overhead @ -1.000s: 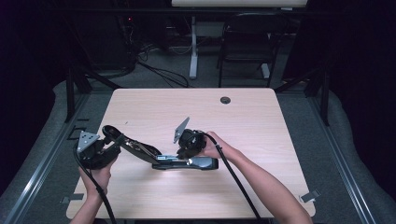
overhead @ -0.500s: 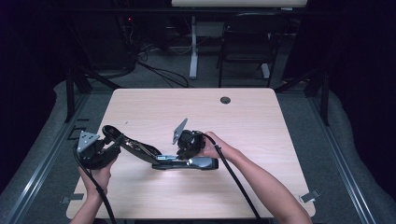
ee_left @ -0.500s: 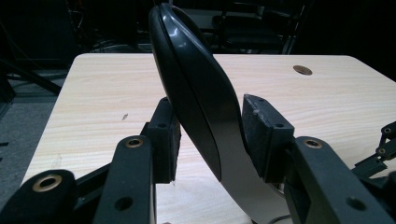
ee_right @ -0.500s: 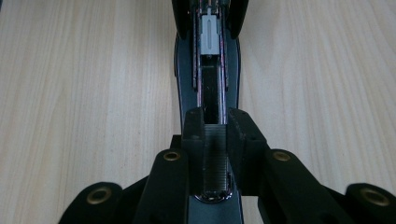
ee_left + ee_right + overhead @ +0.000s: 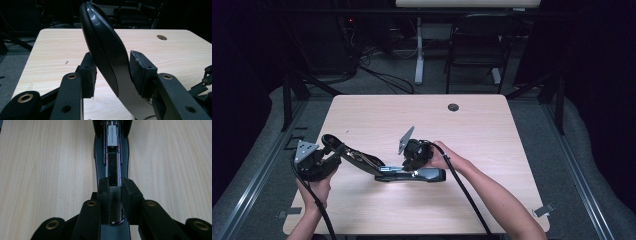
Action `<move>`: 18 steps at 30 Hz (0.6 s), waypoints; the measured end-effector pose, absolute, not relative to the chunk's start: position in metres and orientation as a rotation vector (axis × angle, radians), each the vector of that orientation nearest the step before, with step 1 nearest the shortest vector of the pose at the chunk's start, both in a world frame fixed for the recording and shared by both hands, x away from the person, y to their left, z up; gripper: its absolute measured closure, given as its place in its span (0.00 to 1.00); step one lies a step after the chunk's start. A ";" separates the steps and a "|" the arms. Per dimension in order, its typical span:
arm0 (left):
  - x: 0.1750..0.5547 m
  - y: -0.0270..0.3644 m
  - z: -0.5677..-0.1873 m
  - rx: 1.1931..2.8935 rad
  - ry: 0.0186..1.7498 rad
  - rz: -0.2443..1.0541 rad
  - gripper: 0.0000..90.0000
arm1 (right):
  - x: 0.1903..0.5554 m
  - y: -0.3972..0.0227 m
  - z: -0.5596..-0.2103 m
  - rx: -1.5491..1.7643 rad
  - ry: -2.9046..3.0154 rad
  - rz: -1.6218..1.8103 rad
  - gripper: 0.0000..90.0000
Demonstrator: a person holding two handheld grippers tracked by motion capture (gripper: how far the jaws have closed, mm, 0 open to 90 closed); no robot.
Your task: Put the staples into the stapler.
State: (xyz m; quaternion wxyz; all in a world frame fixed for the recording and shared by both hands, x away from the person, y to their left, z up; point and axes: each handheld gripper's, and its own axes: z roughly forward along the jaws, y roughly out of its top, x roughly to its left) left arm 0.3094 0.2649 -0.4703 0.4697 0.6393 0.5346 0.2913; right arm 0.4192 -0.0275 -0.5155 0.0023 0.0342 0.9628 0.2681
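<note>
A: How will the stapler [image 5: 384, 167] handle?

B: It looks stiff, fairly heavy, with glossy plastic that could slip; it lies opened out near the front of the counter [image 5: 492, 125]. The curved lid and the metal rail seem the best holds.

A: And the fingers?

B: The right gripper [image 5: 115, 202] has its fingers nearly together, pinching the staple rail [image 5: 113, 170]. Farther left, the left gripper [image 5: 112, 75] has its fingers [image 5: 141, 72] part spread, clamping the raised top cover [image 5: 105, 47]
</note>
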 end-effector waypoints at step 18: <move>0.309 0.265 -0.470 1.571 1.310 0.712 0.65 | 0.409 -0.047 -0.502 0.213 2.939 0.906 0.76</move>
